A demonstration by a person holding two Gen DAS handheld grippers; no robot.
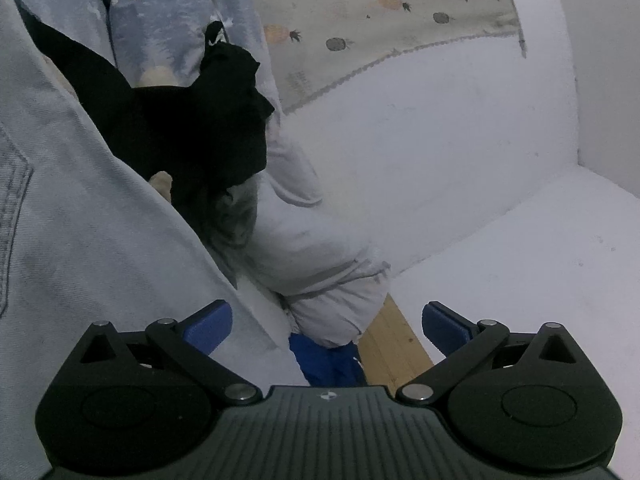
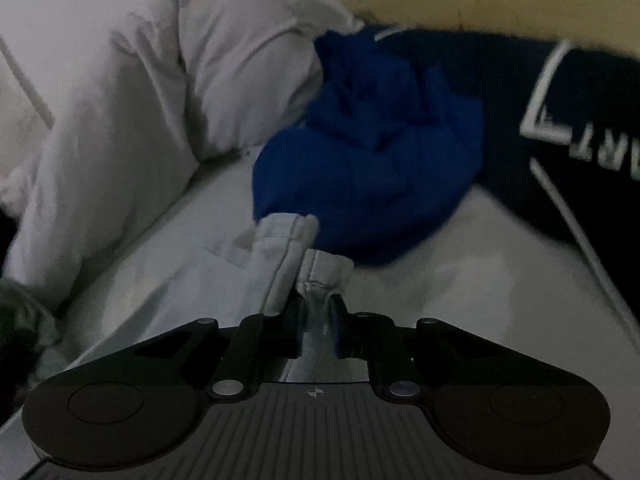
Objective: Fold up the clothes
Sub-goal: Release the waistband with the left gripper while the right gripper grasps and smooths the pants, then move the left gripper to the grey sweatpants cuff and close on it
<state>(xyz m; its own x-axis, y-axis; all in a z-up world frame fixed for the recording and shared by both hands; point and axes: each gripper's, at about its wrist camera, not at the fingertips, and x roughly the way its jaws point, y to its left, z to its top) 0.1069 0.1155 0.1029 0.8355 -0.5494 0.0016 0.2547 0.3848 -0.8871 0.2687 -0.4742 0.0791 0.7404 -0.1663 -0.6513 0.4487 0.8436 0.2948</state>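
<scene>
Jeans (image 2: 276,256), pale denim, have a hemmed edge bunched between the fingers of the right gripper (image 2: 316,320), whose jaws stand nearly together and pinch the cloth; the hem sticks out just past the fingertips. From there the denim spreads back under the gripper and off to its left. Straight ahead of the fingertips, touching the hem, sits a crumpled blue garment (image 2: 372,168). To the right of that lies a dark top (image 2: 520,92) with white lettering. Ahead and to the left a white puffy jacket (image 2: 160,92) is heaped up. This view is somewhat blurred.

The left gripper (image 1: 326,326) has its blue pads well apart and nothing clamped. The jeans (image 1: 100,240) fill the space to its left, a fold running over the left finger (image 1: 208,326). Ahead, a black garment (image 1: 192,120) lies on the denim, and beyond it a light blue printed garment (image 1: 168,12). The white jacket (image 1: 312,248) is ahead between the fingers, with the blue garment (image 1: 324,360) just below it. A white surface (image 1: 500,240) spreads to the right, and a pineapple-print cloth (image 1: 380,12) lies far ahead.
</scene>
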